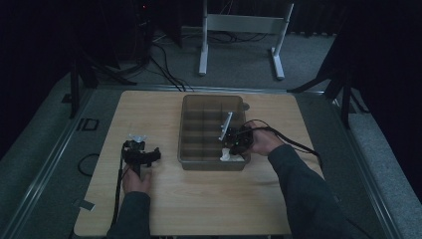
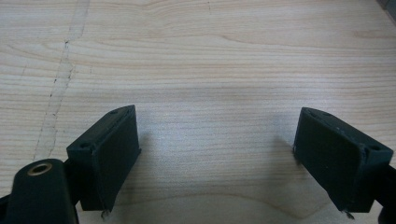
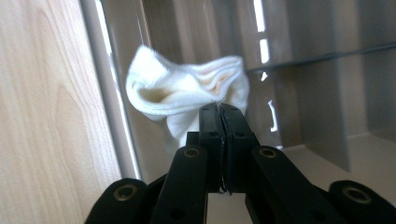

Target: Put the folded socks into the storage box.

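Observation:
A translucent grey divided bin [image 1: 185, 130] stands in the middle of the wooden table [image 1: 149, 114]. My right gripper [image 1: 230, 148] reaches over the bin's near right corner and is shut on a white folded cloth [image 1: 228, 155]. In the right gripper view the jaws are pressed together at the tips [image 3: 222, 111], with the white cloth [image 3: 187, 93] bunched just beyond them, against the bin wall [image 3: 109, 98]. My left gripper [image 1: 137, 145] rests at the table's left, jaws wide apart; in its own view the gripper [image 2: 217, 154] has bare wood between its pads.
A small pale object [image 1: 137, 136] lies just beyond the left gripper. The bin has several compartments with dividers [image 3: 327, 93]. Cables trail from both grippers. A white metal frame [image 1: 239, 25] stands on the floor beyond the table.

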The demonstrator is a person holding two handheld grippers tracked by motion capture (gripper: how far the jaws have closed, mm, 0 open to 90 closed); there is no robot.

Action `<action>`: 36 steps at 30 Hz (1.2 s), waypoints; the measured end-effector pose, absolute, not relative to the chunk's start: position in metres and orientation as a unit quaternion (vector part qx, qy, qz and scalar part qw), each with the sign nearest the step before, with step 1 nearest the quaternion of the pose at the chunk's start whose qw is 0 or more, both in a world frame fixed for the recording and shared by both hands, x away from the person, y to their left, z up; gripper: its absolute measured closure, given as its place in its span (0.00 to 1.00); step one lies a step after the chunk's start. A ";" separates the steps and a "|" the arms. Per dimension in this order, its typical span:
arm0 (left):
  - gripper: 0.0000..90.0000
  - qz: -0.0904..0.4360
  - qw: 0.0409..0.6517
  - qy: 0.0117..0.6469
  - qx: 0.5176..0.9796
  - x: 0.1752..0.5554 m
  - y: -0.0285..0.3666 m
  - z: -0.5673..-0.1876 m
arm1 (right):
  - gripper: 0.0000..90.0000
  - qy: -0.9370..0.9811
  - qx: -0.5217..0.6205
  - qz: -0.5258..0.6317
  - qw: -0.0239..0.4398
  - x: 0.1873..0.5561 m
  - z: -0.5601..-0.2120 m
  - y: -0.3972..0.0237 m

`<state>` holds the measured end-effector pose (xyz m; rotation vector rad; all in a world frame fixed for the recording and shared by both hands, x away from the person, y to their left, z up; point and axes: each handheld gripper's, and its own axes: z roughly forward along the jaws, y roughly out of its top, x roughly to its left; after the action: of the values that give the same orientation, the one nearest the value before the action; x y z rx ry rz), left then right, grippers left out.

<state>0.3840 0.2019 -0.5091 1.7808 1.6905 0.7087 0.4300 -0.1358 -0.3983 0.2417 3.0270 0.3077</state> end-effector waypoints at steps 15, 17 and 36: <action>0.16 0.265 0.289 0.633 0.667 0.384 0.202 -0.509 | 0.98 0.989 0.072 0.125 0.040 0.425 -0.396 -0.132; 0.16 0.265 0.289 0.633 0.667 0.384 0.202 -0.509 | 0.98 0.989 0.071 0.120 0.039 0.424 -0.398 -0.132; 0.16 0.265 0.289 0.634 0.667 0.384 0.202 -0.509 | 1.00 0.992 0.067 0.101 0.036 0.423 -0.408 -0.126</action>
<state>0.3840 0.2018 -0.5092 1.7789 1.6912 0.7086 0.4230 -0.1264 -0.4083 0.2063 3.0474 0.3110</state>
